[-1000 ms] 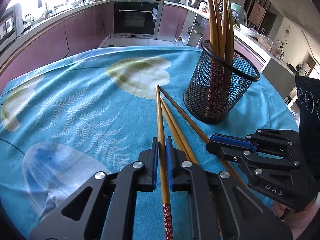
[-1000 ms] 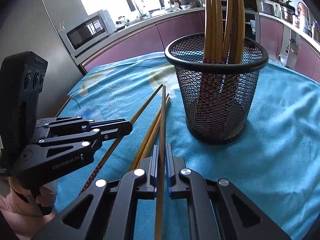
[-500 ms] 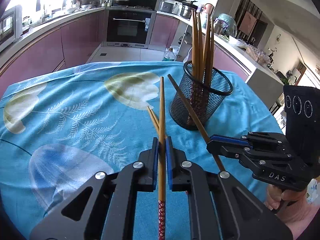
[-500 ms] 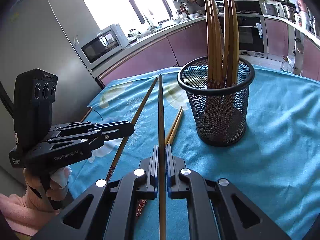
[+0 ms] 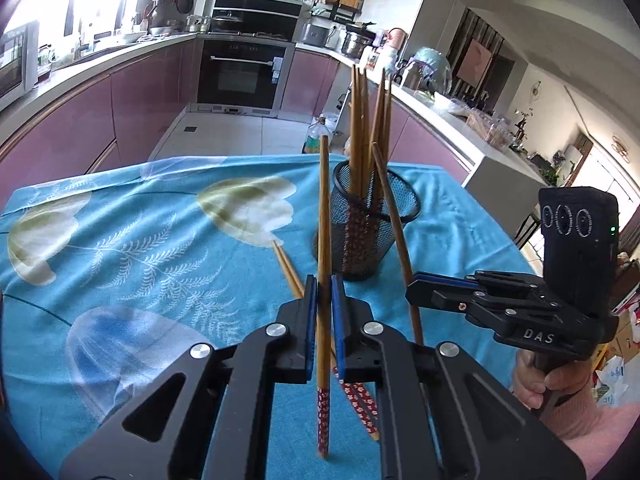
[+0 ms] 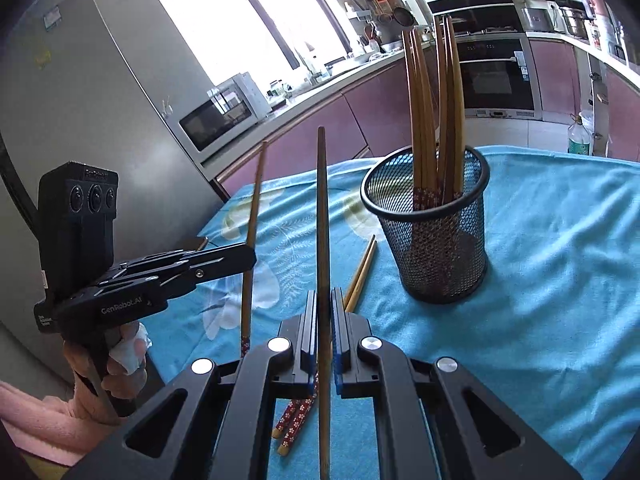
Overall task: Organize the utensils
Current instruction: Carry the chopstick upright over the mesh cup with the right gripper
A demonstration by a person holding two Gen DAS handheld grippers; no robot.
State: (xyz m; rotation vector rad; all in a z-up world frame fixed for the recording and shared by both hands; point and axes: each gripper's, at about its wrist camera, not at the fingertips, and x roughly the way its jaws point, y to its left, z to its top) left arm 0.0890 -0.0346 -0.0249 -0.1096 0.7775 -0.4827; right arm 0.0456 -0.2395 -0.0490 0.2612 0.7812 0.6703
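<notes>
My left gripper [image 5: 324, 285] is shut on a wooden chopstick [image 5: 323, 216] held up off the cloth, its red patterned end hanging below the jaws. Beside it, my right gripper [image 6: 324, 300] is shut on a second chopstick [image 6: 322, 208], also raised and pointing away. Each gripper shows in the other's view: the right gripper [image 5: 414, 286] at the right, the left gripper [image 6: 250, 258] at the left. A black mesh cup [image 6: 440, 256] with several chopsticks standing in it sits ahead on the table. Two loose chopsticks [image 6: 362, 268] lie on the cloth under the grippers.
A blue leaf-print tablecloth [image 5: 140, 248] covers the table. Its far edge drops to the kitchen floor, with cabinets and an oven [image 5: 240, 76] beyond. A fridge [image 6: 80, 120] stands close to the table's left side. A hand [image 5: 552, 384] holds the right gripper.
Both grippers have risen and tilted upward, each lifting its chopstick off the cloth. The cup now looks farther away. Two chopsticks stayed lying on the cloth.
</notes>
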